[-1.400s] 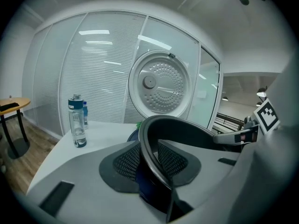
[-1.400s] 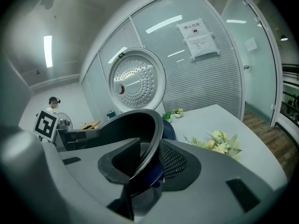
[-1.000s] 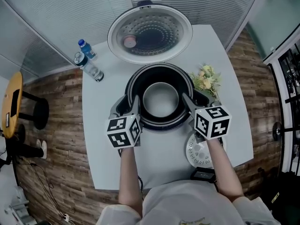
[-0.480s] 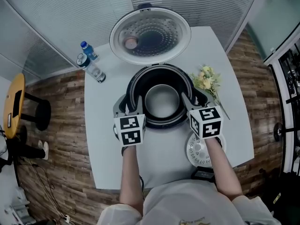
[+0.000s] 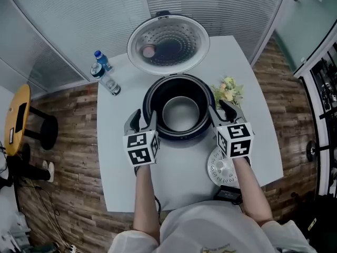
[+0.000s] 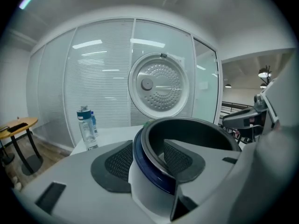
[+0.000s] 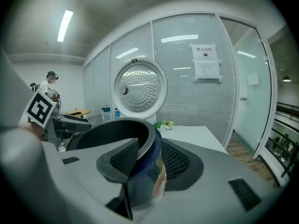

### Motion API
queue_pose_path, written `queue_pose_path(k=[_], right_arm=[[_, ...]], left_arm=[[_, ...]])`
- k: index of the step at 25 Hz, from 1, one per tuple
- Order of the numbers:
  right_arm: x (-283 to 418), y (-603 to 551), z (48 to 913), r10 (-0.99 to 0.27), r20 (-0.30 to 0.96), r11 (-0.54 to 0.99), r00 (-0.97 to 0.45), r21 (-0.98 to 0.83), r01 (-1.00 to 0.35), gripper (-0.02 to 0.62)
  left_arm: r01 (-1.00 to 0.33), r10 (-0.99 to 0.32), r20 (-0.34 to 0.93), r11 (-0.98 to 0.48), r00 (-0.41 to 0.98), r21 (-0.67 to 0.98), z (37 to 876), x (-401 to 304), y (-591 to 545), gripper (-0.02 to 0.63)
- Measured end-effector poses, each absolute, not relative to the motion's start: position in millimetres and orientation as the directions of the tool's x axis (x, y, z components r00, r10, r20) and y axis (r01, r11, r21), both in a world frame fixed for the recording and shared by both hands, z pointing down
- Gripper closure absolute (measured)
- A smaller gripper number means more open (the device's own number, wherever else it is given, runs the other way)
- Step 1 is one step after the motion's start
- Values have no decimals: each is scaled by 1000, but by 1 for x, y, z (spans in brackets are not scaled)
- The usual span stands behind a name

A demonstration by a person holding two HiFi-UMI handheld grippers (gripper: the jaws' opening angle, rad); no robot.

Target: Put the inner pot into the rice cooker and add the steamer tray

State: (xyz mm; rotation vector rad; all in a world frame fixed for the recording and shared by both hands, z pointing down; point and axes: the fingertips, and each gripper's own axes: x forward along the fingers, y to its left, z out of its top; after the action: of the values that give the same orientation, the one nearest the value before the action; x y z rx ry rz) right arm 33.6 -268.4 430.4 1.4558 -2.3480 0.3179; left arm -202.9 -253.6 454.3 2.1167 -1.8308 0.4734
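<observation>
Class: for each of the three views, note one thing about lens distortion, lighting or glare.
Head view: the wide lens bows the blinds; light is even. Left gripper view: fisheye with black corners; bright strips glare on the glass wall. Right gripper view: same fisheye; the ceiling light burns bright.

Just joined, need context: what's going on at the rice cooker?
A person works a gripper in each hand. The inner pot sits in the rice cooker, lid open. The left gripper and right gripper straddle its rim on opposite sides; both pairs of jaws have just been opening, rim between them, apparently letting go. The steamer tray lies on the table under the right forearm, not yet added.
</observation>
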Motion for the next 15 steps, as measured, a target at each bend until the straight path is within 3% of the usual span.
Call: queue_pose_path(k=[15], right_arm=[[69, -189, 416, -843, 398, 393, -363, -7, -919, 437]], left_arm=[[-974, -892, 391, -202, 225, 100, 436, -169, -169, 407]])
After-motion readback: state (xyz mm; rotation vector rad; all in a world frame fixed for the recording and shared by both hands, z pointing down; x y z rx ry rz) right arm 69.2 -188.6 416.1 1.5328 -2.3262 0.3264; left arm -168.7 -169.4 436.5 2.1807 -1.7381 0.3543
